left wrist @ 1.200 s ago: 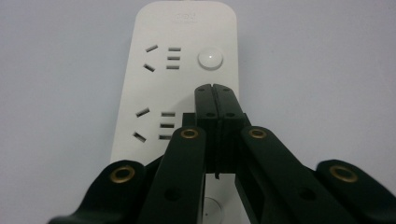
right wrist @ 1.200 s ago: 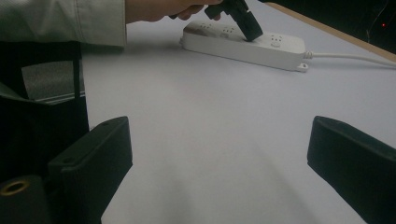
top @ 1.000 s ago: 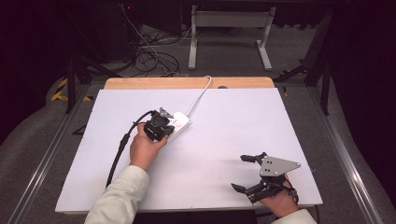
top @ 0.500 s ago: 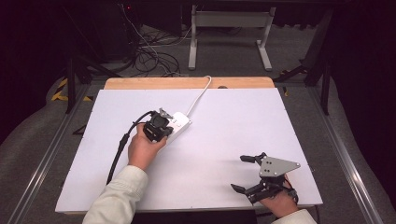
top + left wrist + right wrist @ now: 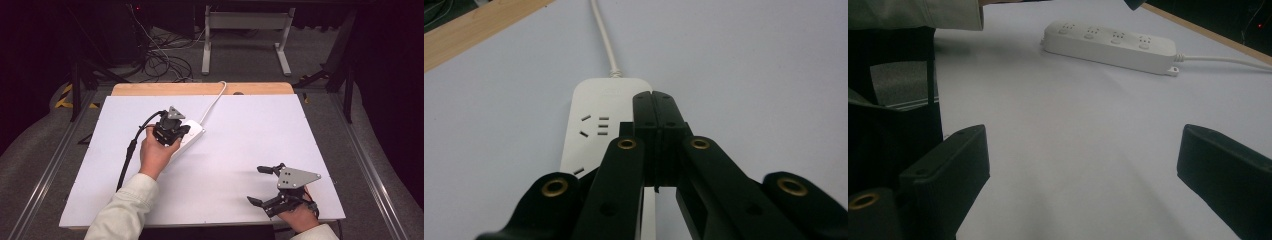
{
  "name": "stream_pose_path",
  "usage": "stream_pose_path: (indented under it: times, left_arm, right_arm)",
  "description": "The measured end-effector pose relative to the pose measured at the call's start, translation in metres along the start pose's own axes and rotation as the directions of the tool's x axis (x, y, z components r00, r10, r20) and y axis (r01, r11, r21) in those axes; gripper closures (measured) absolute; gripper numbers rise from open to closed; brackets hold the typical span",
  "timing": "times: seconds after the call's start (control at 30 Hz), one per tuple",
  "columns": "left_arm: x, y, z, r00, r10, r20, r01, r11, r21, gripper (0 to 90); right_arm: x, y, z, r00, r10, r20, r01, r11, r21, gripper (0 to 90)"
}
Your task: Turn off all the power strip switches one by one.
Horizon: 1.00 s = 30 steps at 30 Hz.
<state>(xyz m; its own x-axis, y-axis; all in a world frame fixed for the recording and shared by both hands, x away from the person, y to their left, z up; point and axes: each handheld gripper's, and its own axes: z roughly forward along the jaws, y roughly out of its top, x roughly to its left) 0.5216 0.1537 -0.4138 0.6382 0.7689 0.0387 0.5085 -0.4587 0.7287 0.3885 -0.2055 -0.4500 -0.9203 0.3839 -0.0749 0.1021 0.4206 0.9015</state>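
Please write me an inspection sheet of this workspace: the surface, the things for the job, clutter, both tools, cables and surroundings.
Surface: white table top with a wooden strip at the far edge.
Job's things: white power strip lying flat, several sockets, nothing plugged in.
Clutter: nothing seen.
Tools: left tool shut, over the power strip; contact cannot be told. Right tool open, at the near right corner, holding nothing.
Cables: white cord runs from the power strip over the far edge; black cable trails from the left tool.
Surroundings: grey floor, tangled wires, a metal stand beyond the table.
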Motion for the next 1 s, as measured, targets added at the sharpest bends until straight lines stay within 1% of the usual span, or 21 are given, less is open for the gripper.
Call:
stream_pose_path:
  times: [0.1, 0.2, 0.23, 0.3, 0.33, 0.4, 0.43, 0.5, 0.6, 0.7, 0.73, 0.8, 0.9, 0.93, 1.0]
  left_arm:
    - [0.001, -0.001, 0.006, 1.0000, -0.007, 0.006, 0.007, 0.9998, 0.016, 90.0]
    - [0.003, -0.001, 0.011, 1.0000, -0.006, -0.004, 0.006, 0.9996, 0.027, 90.0]
    - [0.004, -0.001, 0.013, 0.9999, -0.014, -0.001, 0.014, 0.9995, 0.027, 90.0]
    - [0.007, 0.000, 0.020, 0.9990, -0.035, 0.027, 0.034, 0.9988, 0.034, 90.0]
    - [0.009, -0.001, 0.025, 0.9986, -0.041, 0.033, 0.039, 0.9984, 0.040, 90.0]
    - [0.012, -0.001, 0.031, 0.9983, -0.053, 0.022, 0.052, 0.9972, 0.054, 90.0]
    - [0.013, -0.002, 0.033, 0.9978, -0.061, 0.024, 0.060, 0.9965, 0.059, 90.0]
    - [0.015, -0.003, 0.037, 0.9976, -0.067, 0.015, 0.066, 0.9957, 0.065, 90.0]
    - [0.016, -0.004, 0.041, 0.9977, -0.065, 0.016, 0.064, 0.9953, 0.073, 90.0]
    - [0.016, -0.005, 0.044, 0.9977, -0.064, 0.019, 0.063, 0.9957, 0.068, 90.0]
    - [0.015, -0.005, 0.045, 0.9973, -0.070, 0.020, 0.069, 0.9955, 0.065, 90.0]
    - [0.015, -0.006, 0.047, 0.9974, -0.070, 0.014, 0.069, 0.9954, 0.067, 90.0]
    - [0.016, -0.006, 0.049, 0.9982, -0.060, 0.005, 0.060, 0.9958, 0.069, 90.0]
    - [0.015, -0.006, 0.050, 0.9969, -0.078, 0.012, 0.077, 0.9949, 0.065, 90.0]
    - [0.015, -0.005, 0.050, 0.9963, -0.085, 0.015, 0.083, 0.9945, 0.063, 90.0]
  right_arm:
    - [0.000, 0.000, -0.001, 1.0000, 0.004, 0.000, -0.004, 1.000, -0.002, 7.4]
    - [0.000, 0.000, 0.000, 1.0000, 0.002, -0.001, -0.002, 1.000, -0.001, 7.4]
    - [0.000, 0.000, 0.000, 1.0000, 0.001, -0.002, -0.001, 1.000, 0.000, 7.4]
    - [0.000, 0.000, 0.000, 1.0000, 0.001, -0.001, -0.001, 1.000, -0.001, 7.4]
    - [-0.001, 0.000, 0.000, 1.0000, 0.003, -0.001, -0.003, 1.000, -0.003, 7.4]
    - [0.000, 0.000, 0.000, 1.0000, 0.004, -0.003, -0.004, 1.000, -0.003, 7.4]
    - [0.000, 0.000, 0.000, 1.0000, 0.004, -0.003, -0.004, 1.000, -0.003, 7.4]
    - [0.000, 0.000, -0.001, 1.0000, 0.003, -0.002, -0.003, 1.000, -0.003, 7.4]
    - [-0.002, -0.001, -0.001, 1.0000, 0.005, -0.005, -0.005, 1.000, -0.004, 7.4]
    - [-0.001, -0.001, -0.001, 1.0000, 0.005, -0.004, -0.005, 1.000, -0.004, 7.4]
    - [-0.001, -0.001, -0.001, 1.0000, 0.004, -0.005, -0.004, 1.000, -0.005, 7.4]
    - [-0.001, -0.001, -0.001, 1.0000, 0.005, -0.005, -0.005, 1.000, -0.005, 7.4]
    - [-0.001, -0.001, 0.000, 1.0000, 0.005, -0.005, -0.005, 1.000, -0.005, 7.4]
    - [-0.001, -0.001, 0.000, 1.0000, 0.004, -0.005, -0.004, 1.000, -0.004, 7.3]
    - [-0.001, -0.001, 0.000, 1.0000, 0.003, -0.005, -0.003, 1.000, -0.003, 7.4]
